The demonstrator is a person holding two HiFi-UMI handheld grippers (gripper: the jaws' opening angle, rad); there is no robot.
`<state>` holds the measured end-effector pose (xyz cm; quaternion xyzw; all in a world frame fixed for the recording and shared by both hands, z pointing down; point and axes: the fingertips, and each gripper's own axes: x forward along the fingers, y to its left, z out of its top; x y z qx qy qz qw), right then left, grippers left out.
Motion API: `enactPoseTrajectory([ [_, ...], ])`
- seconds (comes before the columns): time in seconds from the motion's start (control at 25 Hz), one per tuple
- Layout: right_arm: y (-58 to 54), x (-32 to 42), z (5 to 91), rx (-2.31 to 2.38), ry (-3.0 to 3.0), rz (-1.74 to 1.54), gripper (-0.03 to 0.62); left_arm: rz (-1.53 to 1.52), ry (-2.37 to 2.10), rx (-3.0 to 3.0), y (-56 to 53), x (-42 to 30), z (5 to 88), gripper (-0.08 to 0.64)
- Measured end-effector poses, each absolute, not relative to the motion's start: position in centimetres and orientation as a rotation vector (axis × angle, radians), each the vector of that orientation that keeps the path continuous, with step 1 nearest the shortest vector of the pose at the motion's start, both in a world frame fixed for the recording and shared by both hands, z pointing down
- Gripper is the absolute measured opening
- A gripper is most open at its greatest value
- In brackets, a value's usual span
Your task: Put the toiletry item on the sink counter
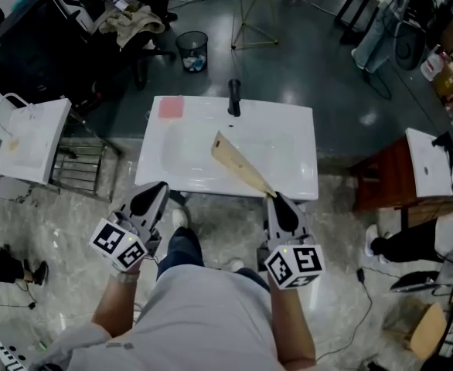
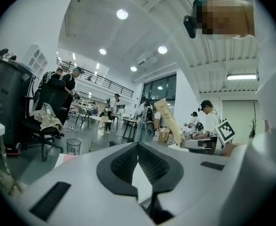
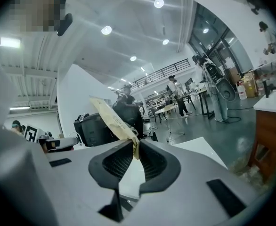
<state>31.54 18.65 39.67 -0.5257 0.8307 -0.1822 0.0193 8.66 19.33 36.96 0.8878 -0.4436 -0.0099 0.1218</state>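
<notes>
Head view: white sink counter (image 1: 302, 130) straight ahead. Slanting above its basin, tan toiletry packet (image 1: 237, 164), near end pinched in right gripper (image 1: 276, 201), apparently not yet resting on anything. Left gripper (image 1: 157, 191) pressed closed on nothing, near the front rim. Left to do, likely: lower, set down, release.

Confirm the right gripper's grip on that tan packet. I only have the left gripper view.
Observer: The right gripper is shut on the tan packet, with the jaws pinching its bottom end.
Operator: Where is it relative to the sink?
Observer: The head view shows it slanting out over the basin, free end toward the back left. The gripper itself is at the sink front rim.
</notes>
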Motion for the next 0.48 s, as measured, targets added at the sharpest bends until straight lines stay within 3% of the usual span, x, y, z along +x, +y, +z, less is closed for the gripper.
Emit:
enactPoseTrajectory([
  [0.48,8.7,22.4,41.3,-1.768,2.569,-0.576,0.051,-0.073,-1.219,2.597,6.9,-2.2,38.9,0.017],
])
